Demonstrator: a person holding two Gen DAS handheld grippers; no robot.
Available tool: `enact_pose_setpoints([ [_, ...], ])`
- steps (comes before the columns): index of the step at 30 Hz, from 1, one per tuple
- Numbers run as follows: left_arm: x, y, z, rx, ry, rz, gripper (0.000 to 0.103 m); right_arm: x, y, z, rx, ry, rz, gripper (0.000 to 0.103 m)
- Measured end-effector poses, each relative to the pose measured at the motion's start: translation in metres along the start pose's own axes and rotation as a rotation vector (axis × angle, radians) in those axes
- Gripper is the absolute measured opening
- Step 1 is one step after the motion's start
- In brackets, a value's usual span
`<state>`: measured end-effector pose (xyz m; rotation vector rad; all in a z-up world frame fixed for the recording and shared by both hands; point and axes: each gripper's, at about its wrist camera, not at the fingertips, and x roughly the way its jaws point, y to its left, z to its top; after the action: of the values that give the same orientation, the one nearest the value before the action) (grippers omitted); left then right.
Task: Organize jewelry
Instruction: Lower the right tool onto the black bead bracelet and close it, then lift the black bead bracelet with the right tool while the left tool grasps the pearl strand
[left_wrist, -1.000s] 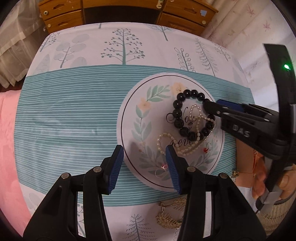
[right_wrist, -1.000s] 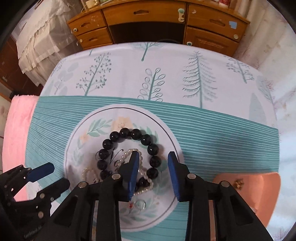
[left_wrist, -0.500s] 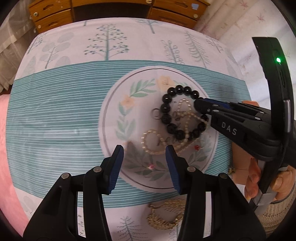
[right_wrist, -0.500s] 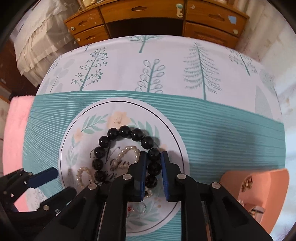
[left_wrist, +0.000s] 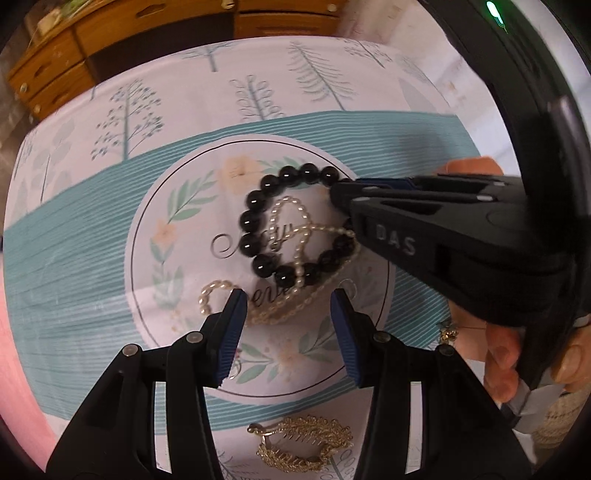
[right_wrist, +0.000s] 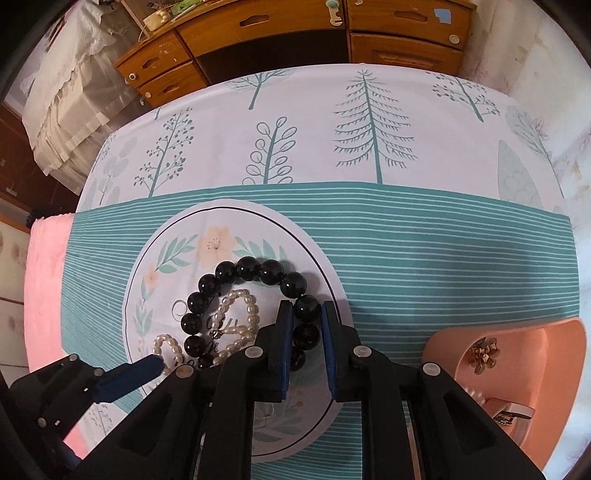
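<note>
Right gripper (right_wrist: 306, 321) is clamped on the black bead bracelet (right_wrist: 236, 271) — both blue pads pressed against one bead on the bracelet's right-hand side, seen from the right wrist view. In the left wrist view the same gripper (left_wrist: 338, 190) comes in from the right, tips meeting the bead loop at its upper right edge.

Left gripper (left_wrist: 286, 325) is spread wide, nothing between the pads. It hovers over the lower part of the printed circle on the tablecloth (left_wrist: 110, 229), with the pearl strand (left_wrist: 295, 236) just ahead of its fingertips.

Bracelet lies inside the printed circle, mostly flat on the cloth. The pearl strand is tangled through it — one loop sits inside the bead ring, the rest trails out below toward the left gripper. Can't tell whether the gripped side is lifted off the cloth.

Gold chain piece (left_wrist: 303, 443) rests on the cloth near the table's front edge, well apart from the bracelet.

Orange tray (right_wrist: 554, 347) sits to the right of the circle, with small gold items (right_wrist: 482, 356) in it. Wooden drawers (right_wrist: 295, 26) stand behind the table.
</note>
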<state>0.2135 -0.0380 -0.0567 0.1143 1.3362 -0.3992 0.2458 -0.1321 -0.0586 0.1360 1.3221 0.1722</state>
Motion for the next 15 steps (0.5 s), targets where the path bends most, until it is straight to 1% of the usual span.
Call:
enact_pose_setpoints([
  [3, 0.008, -0.01, 0.002, 0.042, 0.013, 0.017, 0.044, -0.001, -0.002, -0.001, 0.005, 0.0, 0.008, 0.015],
  [6, 0.017, -0.01, 0.001, 0.059, 0.038, 0.041, 0.044, -0.001, -0.006, 0.0, 0.02, 0.001, 0.032, 0.015],
  [8, 0.018, -0.01, 0.002, 0.065, 0.031, 0.039, 0.044, -0.001, -0.006, -0.001, 0.022, 0.001, 0.041, 0.015],
  [11, 0.019, -0.008, 0.004, 0.059, 0.033, 0.011, 0.043, -0.001, -0.011, -0.001, 0.048, 0.003, 0.069, 0.015],
  [13, 0.023, -0.005, 0.008, 0.048, 0.031, 0.011, 0.029, -0.001, -0.014, -0.001, 0.059, 0.003, 0.085, 0.015],
  [15, 0.023, -0.004, 0.008, 0.043, 0.03, -0.002, 0.022, -0.001, -0.016, -0.001, 0.072, 0.004, 0.104, 0.015],
])
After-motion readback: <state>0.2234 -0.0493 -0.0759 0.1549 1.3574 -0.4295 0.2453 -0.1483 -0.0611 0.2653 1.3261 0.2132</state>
